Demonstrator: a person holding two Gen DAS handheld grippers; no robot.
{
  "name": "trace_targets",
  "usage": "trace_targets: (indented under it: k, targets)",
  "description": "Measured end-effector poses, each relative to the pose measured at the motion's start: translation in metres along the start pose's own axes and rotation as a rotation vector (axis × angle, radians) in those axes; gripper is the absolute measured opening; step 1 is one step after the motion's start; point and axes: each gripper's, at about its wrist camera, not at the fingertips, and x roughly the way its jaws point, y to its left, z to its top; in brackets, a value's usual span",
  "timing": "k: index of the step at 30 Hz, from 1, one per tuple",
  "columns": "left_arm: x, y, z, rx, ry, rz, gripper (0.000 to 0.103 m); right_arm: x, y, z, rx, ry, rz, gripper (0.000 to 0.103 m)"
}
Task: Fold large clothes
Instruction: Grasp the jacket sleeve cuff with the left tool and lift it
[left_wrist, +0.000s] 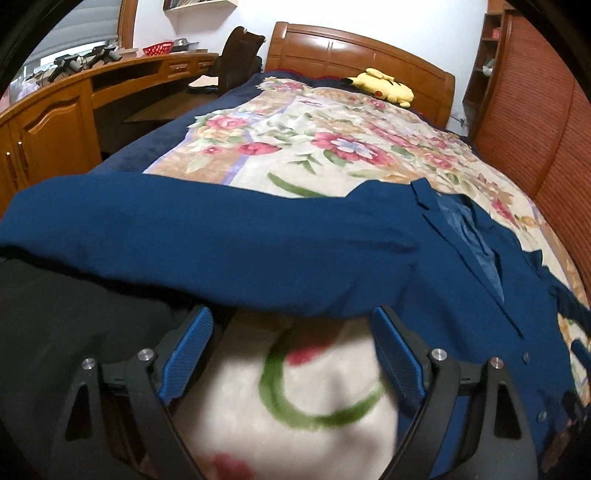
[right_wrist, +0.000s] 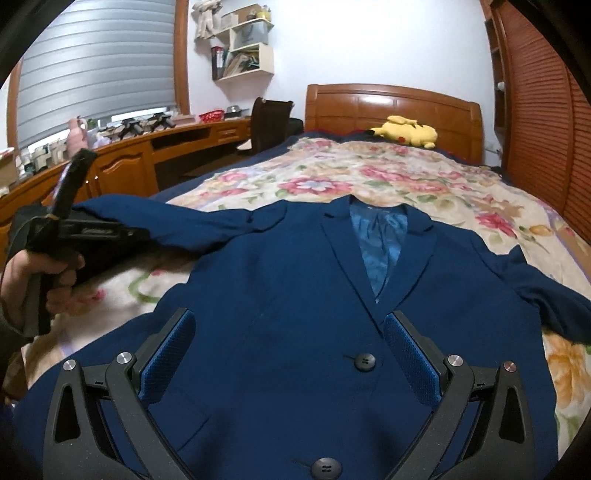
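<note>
jacket: navy blue suit jacket (right_wrist: 295, 295) lying front-up on the bed, collar toward the headboard, lapels spread, lighter blue lining (right_wrist: 380, 243) showing at the neck
jacket sleeves: one sleeve (left_wrist: 207, 236) stretched sideways across the blanket, right in front of the left gripper; other sleeve (right_wrist: 546, 295) bunched at the far right side
buttons: two dark buttons (right_wrist: 365, 362) on the front, lower one at the frame bottom, both between the right fingers
left gripper: left gripper (left_wrist: 291, 321) low over the blanket just short of the sleeve edge, blue-padded fingers (left_wrist: 188, 354) spread wide, nothing between them, no cloth touched
right gripper: right gripper (right_wrist: 288, 325) above the jacket front, fingers (right_wrist: 413, 358) spread apart, gripping nothing; contact with the cloth cannot be told
hand: person's left hand (right_wrist: 40, 277) around the left gripper handle, seen from the right wrist view, beside the sleeve end
bed: floral blanket (left_wrist: 332, 147) over a dark blue cover, wooden headboard (right_wrist: 391, 107) at the far end
plush: yellow plush toy (right_wrist: 406, 131) lying by the headboard, well apart from the jacket
counter: wooden counter (right_wrist: 155, 140) along the left wall with clutter and a red basket (right_wrist: 212, 116), dark chair (right_wrist: 267, 122) beside it
wall: shelves (right_wrist: 243, 44) with books above the counter, grey blind (right_wrist: 99, 66) on the window, louvred wooden doors (right_wrist: 539, 118) right of the bed
</note>
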Motion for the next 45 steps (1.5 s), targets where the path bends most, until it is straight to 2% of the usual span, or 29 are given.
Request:
trace_targets:
  k: [5, 7, 12, 13, 15, 18, 21, 24, 28, 32, 36, 40, 43, 45]
  targets:
    - [0.012, 0.001, 0.011, -0.035, 0.036, 0.036, 0.088, 0.000, 0.000, 0.000, 0.006, 0.001, 0.001, 0.103]
    - [0.015, 0.000, 0.014, -0.033, 0.040, 0.054, 0.083, -0.001, 0.000, 0.000, 0.006, -0.001, 0.002, 0.103]
    - [0.022, 0.009, 0.025, -0.056, 0.041, 0.116, 0.047, -0.002, 0.000, 0.000, 0.004, 0.002, 0.005, 0.103]
    - [0.023, 0.012, 0.026, -0.063, 0.046, 0.122, 0.043, -0.002, -0.001, 0.001, 0.005, 0.001, 0.006, 0.103]
    - [0.027, 0.018, 0.031, -0.076, 0.056, 0.146, 0.022, -0.004, -0.001, 0.001, 0.006, -0.002, 0.010, 0.103]
    - [0.025, 0.016, 0.036, -0.053, 0.041, 0.156, 0.000, -0.009, -0.003, 0.002, 0.000, -0.009, 0.010, 0.103]
    - [0.011, 0.001, 0.040, -0.010, -0.011, 0.164, 0.000, -0.014, -0.008, 0.002, -0.013, -0.018, -0.004, 0.103]
    - [-0.007, -0.021, 0.048, 0.038, -0.056, 0.136, 0.000, -0.021, -0.018, 0.001, -0.012, -0.030, -0.028, 0.103]
    - [-0.037, -0.076, 0.055, 0.153, -0.115, 0.074, 0.000, -0.033, -0.038, 0.003, -0.002, -0.051, -0.073, 0.103]
    - [-0.059, -0.130, 0.055, 0.264, -0.135, 0.005, 0.000, -0.039, -0.058, 0.002, 0.018, -0.060, -0.129, 0.103]
    - [-0.074, -0.185, 0.037, 0.385, -0.108, -0.064, 0.000, -0.042, -0.072, 0.000, 0.038, -0.054, -0.161, 0.103]
    - [-0.071, -0.210, 0.018, 0.459, -0.039, -0.060, 0.001, -0.044, -0.078, -0.005, 0.041, -0.047, -0.170, 0.103]
    - [-0.067, -0.211, -0.002, 0.501, 0.019, -0.057, 0.012, -0.045, -0.079, -0.008, 0.041, -0.042, -0.168, 0.103]
    - [-0.072, -0.204, -0.013, 0.521, 0.029, -0.066, 0.023, -0.045, -0.078, -0.010, 0.040, -0.037, -0.164, 0.103]
